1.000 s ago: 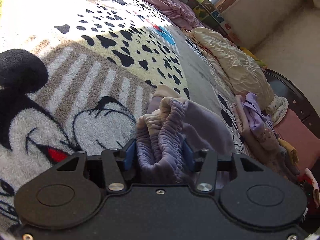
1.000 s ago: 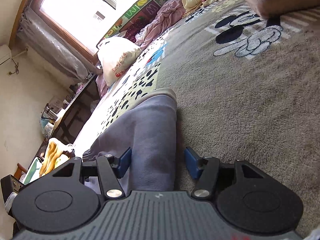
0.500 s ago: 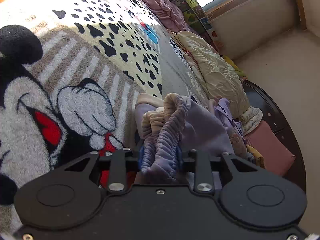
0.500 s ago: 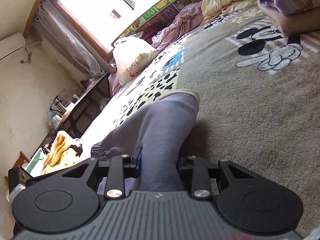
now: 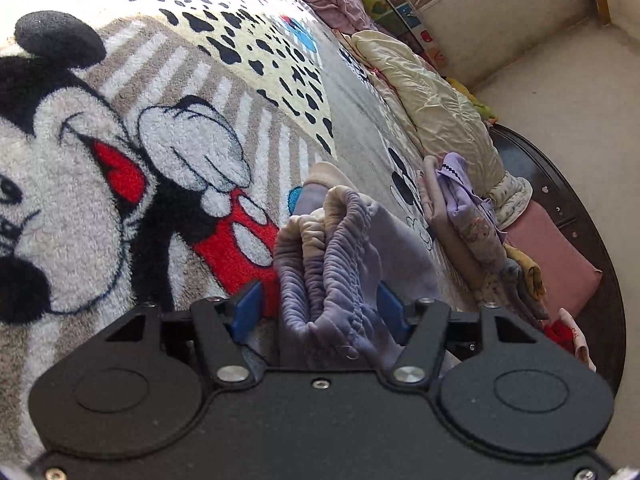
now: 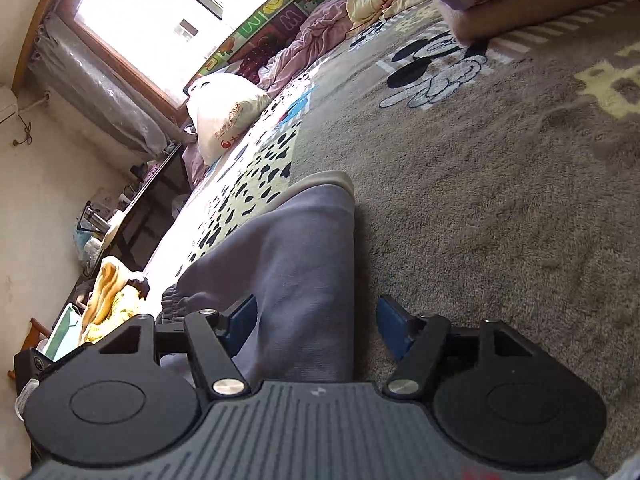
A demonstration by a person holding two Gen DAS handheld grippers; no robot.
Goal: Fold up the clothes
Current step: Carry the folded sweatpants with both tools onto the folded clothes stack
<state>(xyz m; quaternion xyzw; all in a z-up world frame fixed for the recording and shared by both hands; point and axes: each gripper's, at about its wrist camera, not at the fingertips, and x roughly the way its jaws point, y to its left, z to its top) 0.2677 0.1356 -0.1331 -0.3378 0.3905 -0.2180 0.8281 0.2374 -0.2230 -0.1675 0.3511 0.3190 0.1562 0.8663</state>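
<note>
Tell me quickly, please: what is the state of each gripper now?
Left gripper: open, jaws just opened; the purple pants waistband lies loose between them.
Right gripper: open, jaws just opened; the pants leg lies between them, not pinched.

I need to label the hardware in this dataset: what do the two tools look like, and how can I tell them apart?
Both tools share a black body with two round raised discs, black angled link arms with silver pivot screws, and blue finger pads. The left tool has a smooth matt black top plate with small screws. The right tool has a grey ribbed top plate with a small round emblem. No cables, hands or sleeves show.
</note>
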